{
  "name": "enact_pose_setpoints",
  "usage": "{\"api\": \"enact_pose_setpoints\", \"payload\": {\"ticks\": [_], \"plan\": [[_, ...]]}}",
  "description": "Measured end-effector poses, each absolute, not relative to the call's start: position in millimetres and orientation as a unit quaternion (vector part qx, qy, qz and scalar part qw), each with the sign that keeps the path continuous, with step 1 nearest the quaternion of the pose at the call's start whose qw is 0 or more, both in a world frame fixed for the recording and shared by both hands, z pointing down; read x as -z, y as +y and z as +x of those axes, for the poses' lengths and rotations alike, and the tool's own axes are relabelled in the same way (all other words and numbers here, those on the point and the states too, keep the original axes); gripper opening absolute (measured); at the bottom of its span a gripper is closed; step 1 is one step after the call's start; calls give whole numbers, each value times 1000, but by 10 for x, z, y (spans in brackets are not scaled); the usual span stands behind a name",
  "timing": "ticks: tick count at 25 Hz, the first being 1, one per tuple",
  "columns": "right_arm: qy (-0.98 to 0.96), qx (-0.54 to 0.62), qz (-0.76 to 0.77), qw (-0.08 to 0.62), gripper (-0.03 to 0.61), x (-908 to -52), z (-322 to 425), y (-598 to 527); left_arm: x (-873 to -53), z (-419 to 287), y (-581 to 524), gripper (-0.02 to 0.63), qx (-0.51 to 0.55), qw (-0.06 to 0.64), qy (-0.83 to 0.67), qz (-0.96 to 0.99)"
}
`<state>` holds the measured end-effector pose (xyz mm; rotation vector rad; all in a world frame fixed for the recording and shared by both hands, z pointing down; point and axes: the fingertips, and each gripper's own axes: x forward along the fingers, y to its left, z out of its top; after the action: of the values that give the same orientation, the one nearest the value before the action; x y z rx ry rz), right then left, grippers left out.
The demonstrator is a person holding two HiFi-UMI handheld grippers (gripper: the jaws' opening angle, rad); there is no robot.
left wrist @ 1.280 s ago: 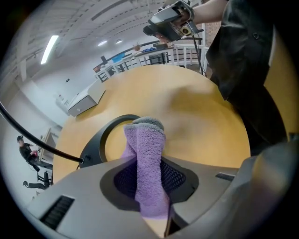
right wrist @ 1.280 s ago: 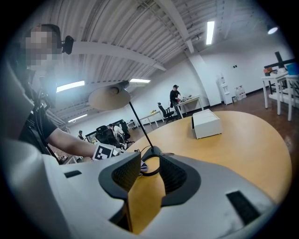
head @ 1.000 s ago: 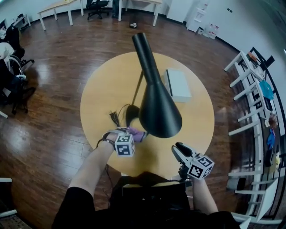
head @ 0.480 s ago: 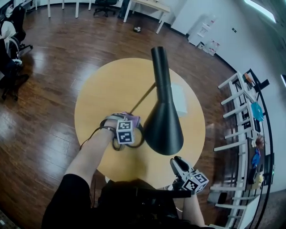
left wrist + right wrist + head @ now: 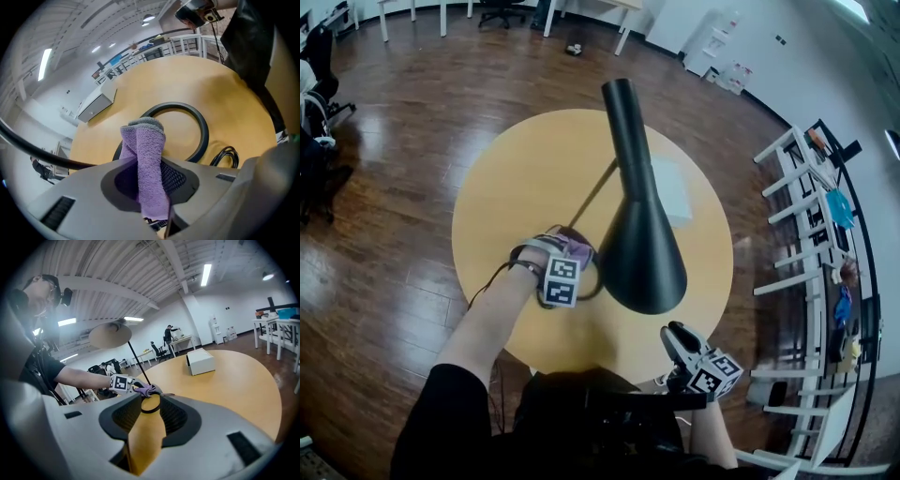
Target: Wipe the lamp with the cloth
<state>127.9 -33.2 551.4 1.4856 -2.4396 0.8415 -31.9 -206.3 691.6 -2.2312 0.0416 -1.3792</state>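
Status: our left tool [image 5: 570, 255] is clamped on the folded purple terry cloth [image 5: 149, 154], and its jaws have just closed a touch tighter on it. The cloth stands up between the jaws, with a grey edge on top.

The left tool points steeply down at the near-left part of the round yellow wooden desk [image 5: 502, 178]. It sits directly over the black ring base [image 5: 202, 133] of the black cone-shaded lamp [image 5: 639, 248]. The cloth end sits at the near rim of that ring. We can't confirm contact from any view.

The lamp stands on the desk, base near left. Its thin black stem [image 5: 595, 192] leans up and away to the right. From the head view, the cone shade hangs above the middle of the desk, just right of the left tool and apart from the cloth. A coiled black cable [image 5: 225, 157] lies on the desk just beside the ring.

Our right tool [image 5: 675, 336] is at the near-right edge of the desk, well apart from the lamp base. Its jaws are partly open with only bare desk showing between them, so it grips nothing. It points across the desk towards the left tool and the ring.

A flat white box [image 5: 200, 362] sits on the far right of the desk, partly hidden behind the shade in the head view.
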Motion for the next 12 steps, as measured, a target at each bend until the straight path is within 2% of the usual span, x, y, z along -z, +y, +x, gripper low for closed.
{"api": "enact_pose_setpoints", "payload": {"ticks": [4, 12], "plan": [[-818, -282, 494, 83, 130, -5546, 1255, -292, -7006, -290, -1702, 83, 514, 259, -48, -816], [-832, -281, 473, 77, 130, -5558, 1096, -253, -7000, -209, -1249, 83, 512, 175, -86, -837]]}}
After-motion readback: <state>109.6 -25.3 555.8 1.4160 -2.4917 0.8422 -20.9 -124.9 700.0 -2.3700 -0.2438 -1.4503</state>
